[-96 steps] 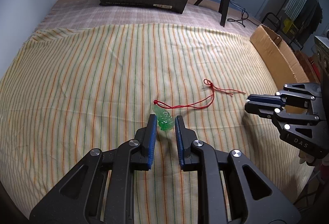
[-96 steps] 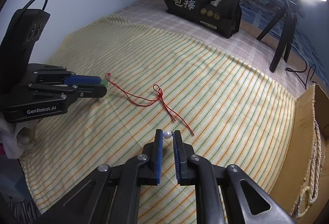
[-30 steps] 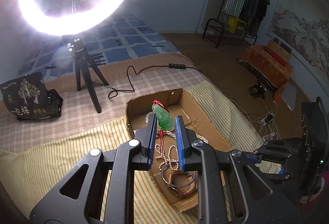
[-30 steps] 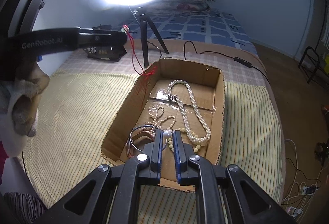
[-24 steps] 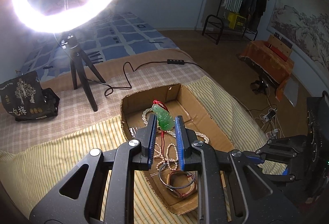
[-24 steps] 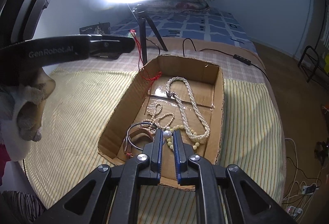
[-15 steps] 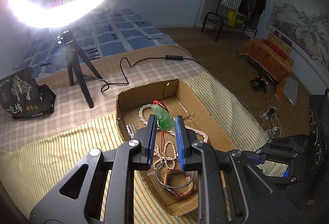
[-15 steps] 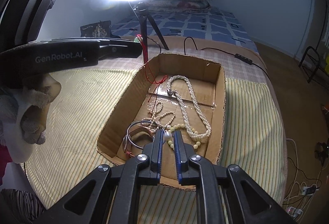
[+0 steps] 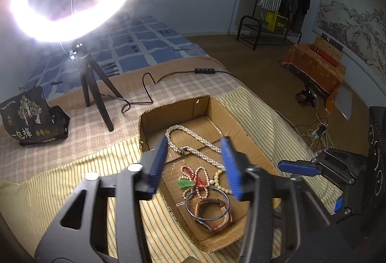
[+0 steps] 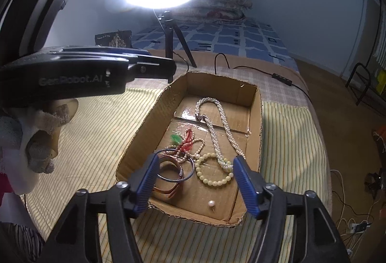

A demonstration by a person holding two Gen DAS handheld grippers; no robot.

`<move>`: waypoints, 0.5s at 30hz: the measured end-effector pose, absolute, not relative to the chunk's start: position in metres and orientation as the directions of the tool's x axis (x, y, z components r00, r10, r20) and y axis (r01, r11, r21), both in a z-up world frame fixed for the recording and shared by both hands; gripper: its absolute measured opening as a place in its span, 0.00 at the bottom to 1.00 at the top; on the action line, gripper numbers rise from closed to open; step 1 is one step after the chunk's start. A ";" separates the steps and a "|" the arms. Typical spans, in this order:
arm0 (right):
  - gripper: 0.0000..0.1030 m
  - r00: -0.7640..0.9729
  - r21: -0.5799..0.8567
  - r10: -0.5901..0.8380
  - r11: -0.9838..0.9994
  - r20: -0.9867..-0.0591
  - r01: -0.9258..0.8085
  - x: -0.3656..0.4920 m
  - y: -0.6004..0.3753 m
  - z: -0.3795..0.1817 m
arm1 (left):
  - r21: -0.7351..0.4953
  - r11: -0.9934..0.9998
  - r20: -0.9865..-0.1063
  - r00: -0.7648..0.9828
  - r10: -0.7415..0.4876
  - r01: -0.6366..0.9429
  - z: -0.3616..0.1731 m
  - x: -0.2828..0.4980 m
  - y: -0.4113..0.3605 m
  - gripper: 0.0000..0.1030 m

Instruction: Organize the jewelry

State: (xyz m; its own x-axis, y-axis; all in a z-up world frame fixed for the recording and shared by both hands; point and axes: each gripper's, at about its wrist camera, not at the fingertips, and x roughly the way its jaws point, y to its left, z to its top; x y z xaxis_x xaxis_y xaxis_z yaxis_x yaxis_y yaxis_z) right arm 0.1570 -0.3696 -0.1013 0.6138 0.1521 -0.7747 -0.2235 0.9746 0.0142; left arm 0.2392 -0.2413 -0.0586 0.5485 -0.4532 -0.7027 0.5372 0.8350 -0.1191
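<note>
- Two black handheld grippers with blue finger pads hang above an open brown cardboard box (image 10: 255,118) on a bed.
- Left gripper (image 9: 195,161): its jaws are opening and nothing is between them. The green carved pendant on a red cord (image 9: 185,183) lies on the box floor, seen through the gap, apart from both pads.
- Right gripper (image 10: 195,172): its jaws are opening too, with nothing between them. The small white pearl stud (image 10: 211,203) lies on the box floor near the box's near edge, clear of both pads.
- Inside the box, toward its far end, a long white pearl necklace (image 10: 217,128) lies in a loop.
- Near the middle, a thinner strand of small pink-white beads (image 10: 190,148) tangles with the red cord.
- Beside it sits a pale yellow-green bead bracelet (image 10: 212,172).
- At the near left corner, a thin dark metal bangle (image 10: 173,170) overlaps a brown leather-strap watch (image 9: 212,212).
- A yellow striped cloth (image 10: 96,137) covers the bed beneath the box.
- Beyond the box's far edge, a glowing ring light on a black tripod (image 10: 173,38) stands on a checked blanket, near a black printed snack bag (image 9: 29,118).
- A gloved hand (image 10: 36,140) holds the left gripper.
</note>
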 end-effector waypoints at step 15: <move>0.98 0.678 -0.060 0.067 0.985 -0.732 -0.162 0.142 -0.352 -0.078 | -0.131 0.846 -0.667 0.585 -0.461 0.516 -0.033 0.223 -0.212 0.62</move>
State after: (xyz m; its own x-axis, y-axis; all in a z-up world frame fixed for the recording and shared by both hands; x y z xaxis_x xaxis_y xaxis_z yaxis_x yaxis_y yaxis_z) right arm 0.1418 -0.3525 -0.0775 0.6785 0.0668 -0.7316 -0.1617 0.9850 -0.0600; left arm 0.2230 -0.2121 -0.0330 0.5854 -0.4606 -0.6672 0.5162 0.8463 -0.1314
